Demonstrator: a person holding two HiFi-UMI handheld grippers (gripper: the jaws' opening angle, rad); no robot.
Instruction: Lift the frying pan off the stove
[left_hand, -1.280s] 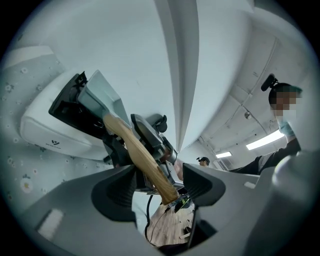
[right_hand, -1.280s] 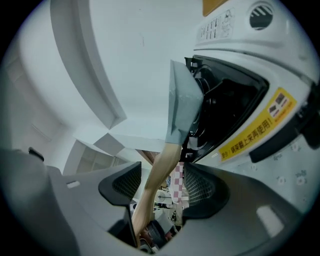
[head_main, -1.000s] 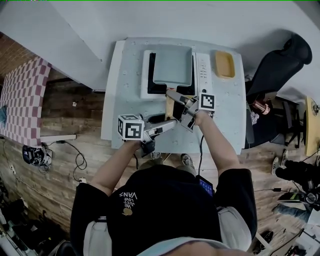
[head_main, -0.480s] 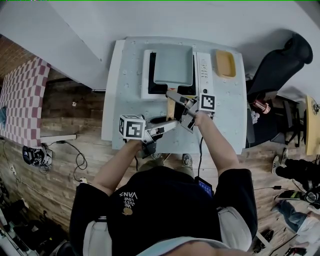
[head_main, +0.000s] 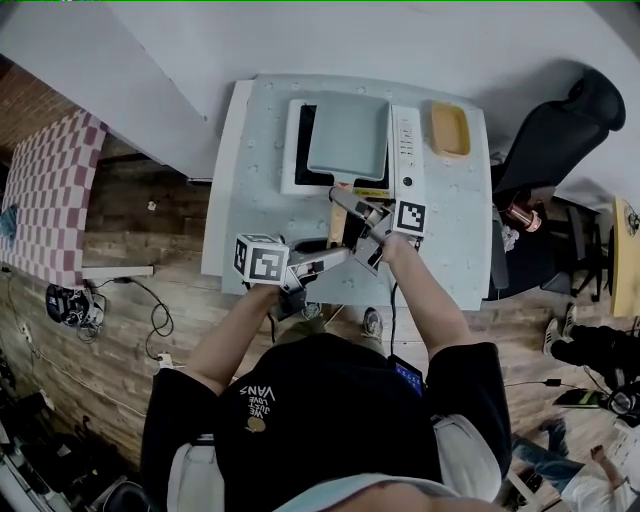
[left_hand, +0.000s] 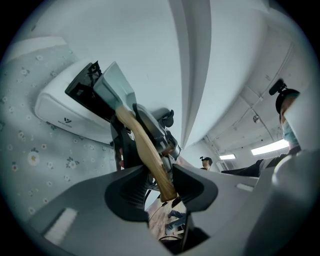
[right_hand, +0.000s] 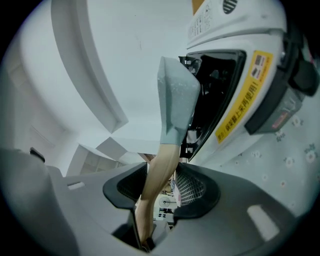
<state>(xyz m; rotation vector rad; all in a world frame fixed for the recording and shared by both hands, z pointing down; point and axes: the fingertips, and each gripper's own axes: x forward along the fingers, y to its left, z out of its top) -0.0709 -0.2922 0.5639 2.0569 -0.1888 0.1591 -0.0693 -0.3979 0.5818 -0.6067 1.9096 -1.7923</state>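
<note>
L gripper (left_hand: 161, 186), R gripper (right_hand: 161, 192), closing round handle (left_hand: 141, 141)

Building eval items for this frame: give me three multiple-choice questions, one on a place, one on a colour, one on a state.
1. In the head view, where does the yellow dish lie from the stove?
A. left of it
B. right of it
C. on top of it

2. The handle of the frying pan is:
A. black
B. red
C. light wood

3. What stands between the jaws of the left gripper and of the right gripper?
A. nothing
B. the handle
C. the yellow dish

Key:
1 B, the dish sits on the table beyond the stove's control strip, on the right.
2 C, tan wood shows in both gripper views.
3 B, both grippers straddle the handle, with their jaws closing and not yet clamped.
</note>
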